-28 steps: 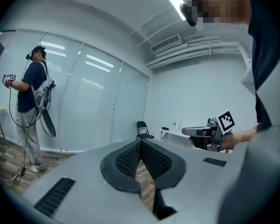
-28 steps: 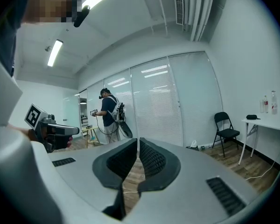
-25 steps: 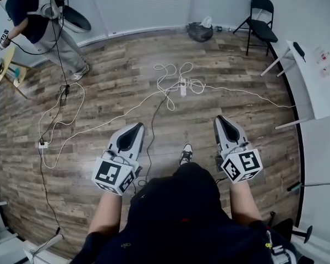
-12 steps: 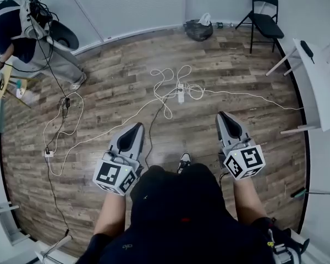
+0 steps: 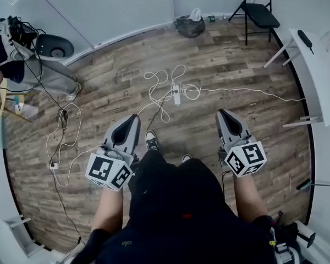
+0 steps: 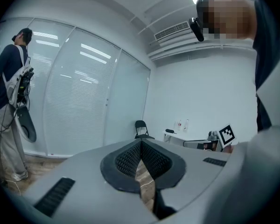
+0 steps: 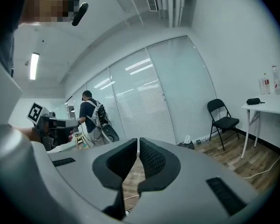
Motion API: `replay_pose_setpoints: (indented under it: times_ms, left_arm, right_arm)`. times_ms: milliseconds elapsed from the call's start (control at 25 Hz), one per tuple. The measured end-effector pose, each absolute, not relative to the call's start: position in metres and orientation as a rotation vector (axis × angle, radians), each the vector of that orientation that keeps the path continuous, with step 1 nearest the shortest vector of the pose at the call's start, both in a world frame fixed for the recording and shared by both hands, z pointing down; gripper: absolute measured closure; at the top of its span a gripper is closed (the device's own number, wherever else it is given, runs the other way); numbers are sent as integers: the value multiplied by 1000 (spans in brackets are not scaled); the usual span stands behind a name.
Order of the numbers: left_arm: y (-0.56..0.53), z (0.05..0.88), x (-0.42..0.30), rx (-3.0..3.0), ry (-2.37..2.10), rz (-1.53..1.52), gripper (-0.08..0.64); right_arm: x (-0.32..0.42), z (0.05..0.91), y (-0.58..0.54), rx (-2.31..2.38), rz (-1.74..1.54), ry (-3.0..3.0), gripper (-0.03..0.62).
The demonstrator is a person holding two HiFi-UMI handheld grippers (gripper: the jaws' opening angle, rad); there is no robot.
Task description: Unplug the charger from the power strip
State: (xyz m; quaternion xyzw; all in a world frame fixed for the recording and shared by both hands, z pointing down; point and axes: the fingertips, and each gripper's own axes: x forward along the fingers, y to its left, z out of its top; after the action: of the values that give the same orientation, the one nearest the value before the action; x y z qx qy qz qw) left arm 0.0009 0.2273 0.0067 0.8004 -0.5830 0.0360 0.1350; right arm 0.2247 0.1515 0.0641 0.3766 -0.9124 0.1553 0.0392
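Wearer: black short-sleeved top, dark trousers, black-and-white sneakers point(image 5: 151, 141). Left hand-held gripper point(image 5: 134, 117) and right hand-held gripper point(image 5: 221, 113): grey moulded shells, black ribbed pads point(image 6: 126, 158), slotted vents. Each carries a white marker cube point(image 5: 108, 171) printed with black squares.

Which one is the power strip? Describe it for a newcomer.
Find the black folding chair at top right, then look down-left to the tangle of white cables mid-floor. The power strip is the long white bar inside it, where the cords meet.
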Motion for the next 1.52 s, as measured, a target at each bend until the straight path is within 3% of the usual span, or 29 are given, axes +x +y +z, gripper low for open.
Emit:
replay_pose_setpoints:
  times_ms: [320, 920, 1160, 1520]
  left_arm:
    - [142, 24, -37, 2407, -1553, 104, 541]
    - [17, 68, -196, 2525, -1331, 244, 541]
    - [3, 89, -202, 2517, -1254, 237, 541]
    - [-25, 118, -155, 2540, -1233, 263, 540]
  right_arm:
    - [196, 68, 97, 1295, 474, -2718, 560]
    - [34, 75, 12, 1416, 424, -2571, 560]
    - [23, 81, -5, 1443, 425, -2528, 559]
    - [54, 114, -42, 1418, 357, -2517, 558]
